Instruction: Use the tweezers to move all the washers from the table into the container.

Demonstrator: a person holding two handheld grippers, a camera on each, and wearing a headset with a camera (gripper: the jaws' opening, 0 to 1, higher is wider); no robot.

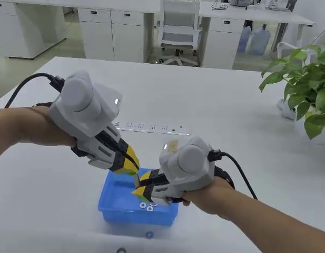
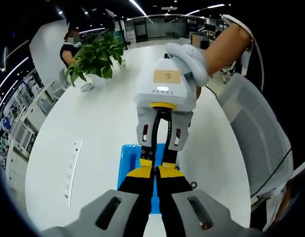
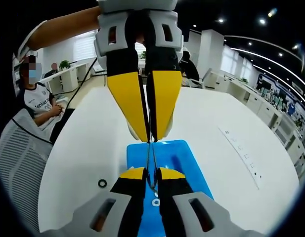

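Head view: white table (image 1: 230, 132), blue container (image 1: 136, 215) near its front edge. The left gripper (image 1: 131, 167) comes in from the left and the right gripper (image 1: 141, 191) from the right. Their yellow tips meet nose to nose over the container. A few washers (image 1: 146, 205) lie inside on its floor. A loose washer (image 1: 149, 235) sits on the table just in front of the container wall. A power strip (image 1: 149, 126) lies flat behind the grippers, and a potted plant (image 1: 307, 89) stands at the right edge.

Left gripper view: own jaws are drawn together, with only a thin dark slit between the yellow pads (image 2: 169, 173). The right gripper (image 2: 156, 159) faces it head on, tips nearly touching. The container (image 2: 126, 165) shows beneath both. One washer lies on the table to the right of the jaws.

Right gripper view: the tweezers (image 3: 151, 155) show as two thin metal legs. They run from the tips of the left gripper (image 3: 150, 136) down into the slot between this gripper's own jaws. Both claws are pinched in on the tweezers, one at each end. The container lies directly below, with a washer visible on its floor close to the jaws. The loose washer (image 3: 102, 183) rests on the table left of the container, apart from it.
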